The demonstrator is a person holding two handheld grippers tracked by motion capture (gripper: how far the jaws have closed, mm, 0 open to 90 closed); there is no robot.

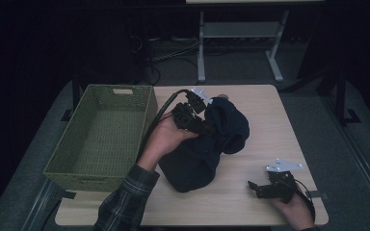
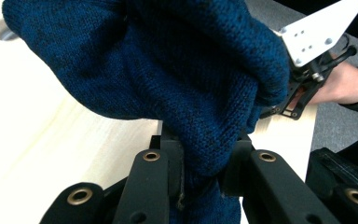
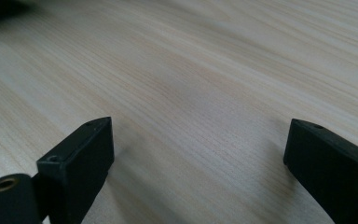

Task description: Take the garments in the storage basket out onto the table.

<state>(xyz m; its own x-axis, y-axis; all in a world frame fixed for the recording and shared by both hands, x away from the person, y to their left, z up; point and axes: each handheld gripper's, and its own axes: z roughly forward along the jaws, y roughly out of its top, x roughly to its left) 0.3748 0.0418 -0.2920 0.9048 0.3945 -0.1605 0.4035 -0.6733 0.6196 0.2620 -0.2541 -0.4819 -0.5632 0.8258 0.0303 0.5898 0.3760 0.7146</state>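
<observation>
A dark blue knit garment (image 1: 207,149) lies bunched in the middle of the wooden table (image 1: 265,120). My left gripper (image 1: 207,127) is shut on a fold of it near the top of the heap. In the left gripper view the two black jaws pinch the blue knit (image 2: 177,79) between them at my left gripper (image 2: 200,164). My right gripper (image 1: 253,189) rests at the table's front right, apart from the garment. Its jaws stand wide open over bare wood in the right gripper view (image 3: 198,144).
A green woven basket (image 1: 96,171) with nothing in it stands at the table's left, close to my left forearm. The right hand with its gripper (image 2: 307,70) also shows at the table's edge in the left gripper view. A metal table frame (image 1: 241,33) stands behind.
</observation>
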